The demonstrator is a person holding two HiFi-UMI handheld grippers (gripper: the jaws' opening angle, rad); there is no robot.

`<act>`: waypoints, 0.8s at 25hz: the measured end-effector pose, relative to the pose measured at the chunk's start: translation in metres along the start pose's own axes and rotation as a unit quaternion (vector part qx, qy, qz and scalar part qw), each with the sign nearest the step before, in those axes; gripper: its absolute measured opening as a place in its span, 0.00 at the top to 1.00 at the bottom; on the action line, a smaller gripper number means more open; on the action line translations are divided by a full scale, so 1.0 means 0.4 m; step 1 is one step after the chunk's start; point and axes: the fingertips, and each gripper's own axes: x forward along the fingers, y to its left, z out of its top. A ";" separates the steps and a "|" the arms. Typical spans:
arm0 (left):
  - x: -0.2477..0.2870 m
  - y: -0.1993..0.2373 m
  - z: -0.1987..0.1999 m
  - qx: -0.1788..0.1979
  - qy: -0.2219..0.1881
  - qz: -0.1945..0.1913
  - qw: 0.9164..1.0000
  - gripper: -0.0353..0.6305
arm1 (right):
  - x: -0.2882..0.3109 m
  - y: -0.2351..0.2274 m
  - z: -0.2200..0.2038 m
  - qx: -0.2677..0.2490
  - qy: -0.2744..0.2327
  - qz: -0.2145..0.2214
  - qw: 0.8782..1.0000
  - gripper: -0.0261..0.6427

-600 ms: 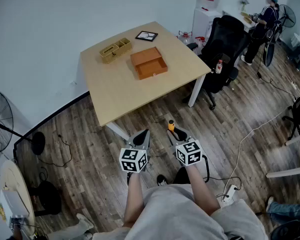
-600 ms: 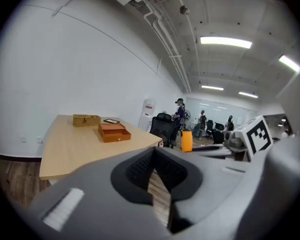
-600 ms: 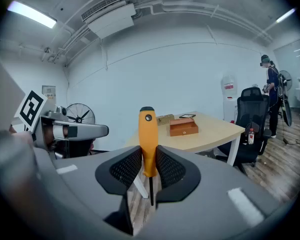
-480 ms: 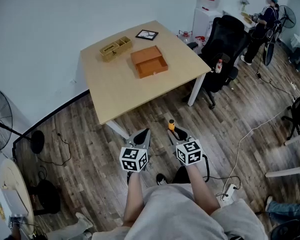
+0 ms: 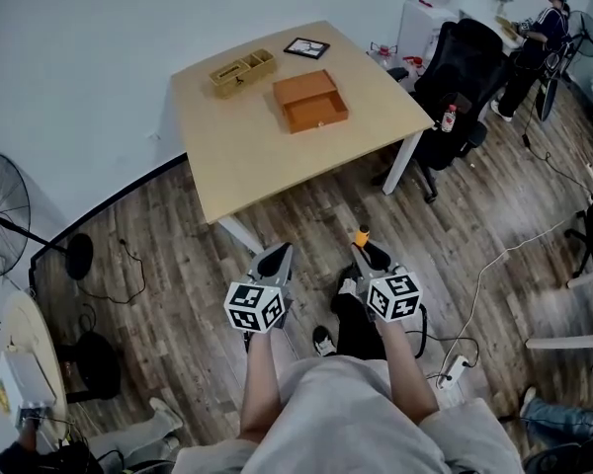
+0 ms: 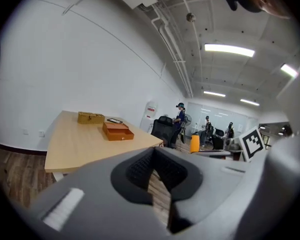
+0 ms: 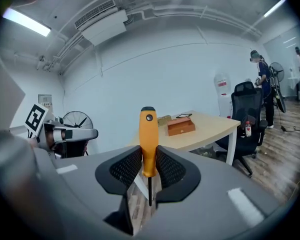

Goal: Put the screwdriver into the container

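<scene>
My right gripper (image 5: 368,252) is shut on the screwdriver (image 5: 362,236), over the wood floor in front of the table (image 5: 247,156). In the right gripper view the orange handle (image 7: 148,134) stands upright between the pads (image 7: 127,168), with the thin shaft pointing down. The container, an open orange box (image 5: 310,101), sits on the table's far half, well beyond both grippers; it also shows in the right gripper view (image 7: 181,126) and the left gripper view (image 6: 117,131). My left gripper (image 5: 275,260) hangs beside the right one, shut with nothing in it (image 6: 152,156).
A tan wooden box (image 5: 243,72) and a black frame (image 5: 305,47) lie behind the container. A black office chair (image 5: 465,67) stands right of the table, with a person (image 5: 544,18) beyond it. A fan (image 5: 0,230) stands at the left. Cables and a power strip (image 5: 453,383) lie on the floor.
The head view has shifted, so the table sits a little higher and further right. Both grippers have spread slightly apart; the screwdriver stays in the right one.
</scene>
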 end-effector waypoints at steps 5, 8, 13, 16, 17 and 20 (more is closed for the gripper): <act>0.013 0.033 -0.015 0.007 0.013 0.012 1.000 0.86 | 0.041 -0.020 -0.015 0.003 0.005 0.002 1.000 0.82; 0.035 0.065 -0.007 0.002 0.016 0.015 1.000 0.87 | 0.086 -0.025 -0.001 0.000 0.005 0.008 1.000 0.82; 0.090 0.110 0.006 -0.009 0.032 0.011 0.999 0.87 | 0.160 -0.044 0.031 -0.006 -0.007 0.016 1.000 0.82; 0.141 0.157 0.023 -0.005 0.041 0.013 0.999 0.87 | 0.217 -0.065 0.044 -0.003 -0.008 0.018 1.000 0.82; 0.161 0.173 0.032 -0.007 0.042 0.013 0.999 0.87 | 0.237 -0.074 0.049 -0.004 -0.008 0.018 1.000 0.82; 0.233 0.211 0.065 -0.004 0.049 0.009 0.999 0.87 | 0.298 -0.121 0.079 0.003 -0.011 0.010 1.000 0.82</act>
